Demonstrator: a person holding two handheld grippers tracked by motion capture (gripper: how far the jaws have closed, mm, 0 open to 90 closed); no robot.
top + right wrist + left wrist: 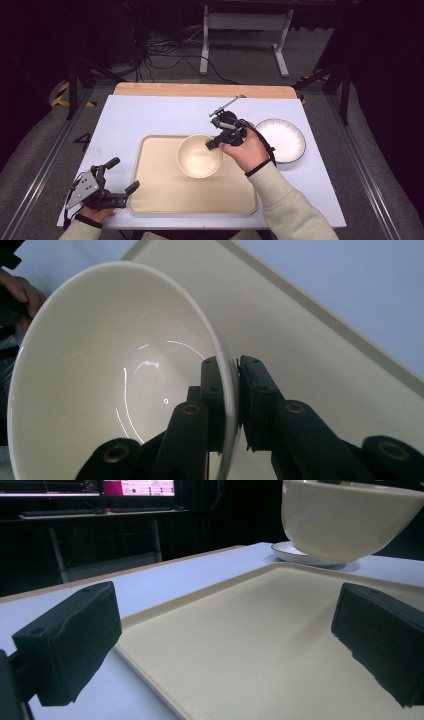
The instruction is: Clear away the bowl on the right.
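While held above tray (165, 197), bowl (199, 159) empty

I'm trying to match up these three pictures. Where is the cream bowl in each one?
High view: the cream bowl is mid-picture, over the tray, its rim pinched by the right gripper.
Left gripper view: top right, hanging above the tray, beyond that gripper's open jaws.
Right gripper view: left and centre, its rim clamped between the jaws.
Shared landmark: the beige tray under the bowl.

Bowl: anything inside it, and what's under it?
The bowl is empty inside, clamped at the rim by the right gripper. Under it is the beige tray; the left gripper view shows the bowl off the tray surface.
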